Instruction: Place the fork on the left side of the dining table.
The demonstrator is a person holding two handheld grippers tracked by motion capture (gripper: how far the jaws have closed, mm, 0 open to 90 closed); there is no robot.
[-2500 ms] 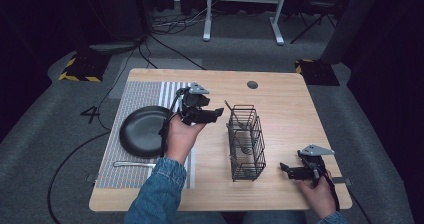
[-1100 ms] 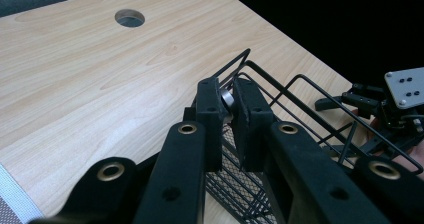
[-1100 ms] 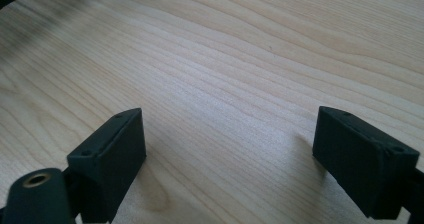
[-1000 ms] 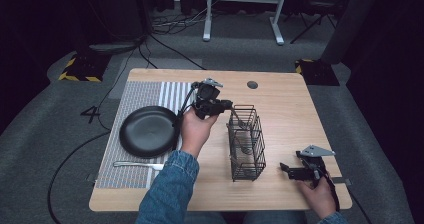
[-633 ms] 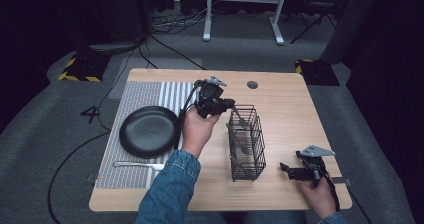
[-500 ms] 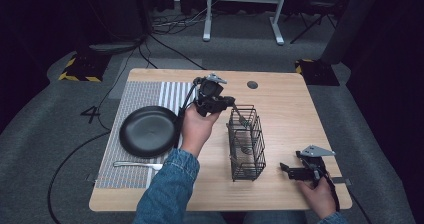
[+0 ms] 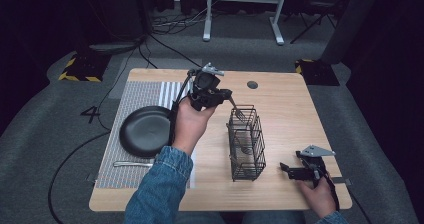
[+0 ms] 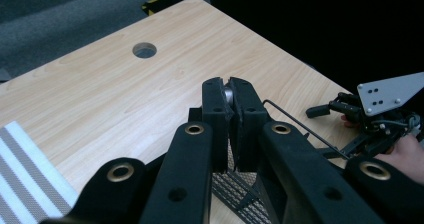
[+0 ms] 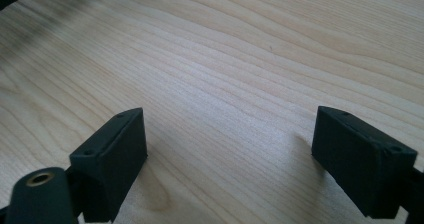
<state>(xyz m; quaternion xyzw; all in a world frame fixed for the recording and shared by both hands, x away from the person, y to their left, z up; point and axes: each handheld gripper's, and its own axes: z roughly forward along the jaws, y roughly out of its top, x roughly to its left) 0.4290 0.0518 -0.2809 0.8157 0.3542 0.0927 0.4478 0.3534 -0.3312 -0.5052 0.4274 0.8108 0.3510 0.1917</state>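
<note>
Fork (image 7: pixel 238 113): clamped by handle in L gripper (image 7: pixel 226 95), tines over wire caddy (image 7: pixel 246 145) top, not yet in.
R gripper (image 9: pixel 230 159): jaws wide apart, idle on table (image 7: pixel 290 104).
Left: knife (image 7: pixel 132 163) by black plate (image 7: pixel 146 132) on placemat (image 7: pixel 145 91).

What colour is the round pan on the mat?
Black. The pan shows best in the high view, on the grey striped mat.
</note>
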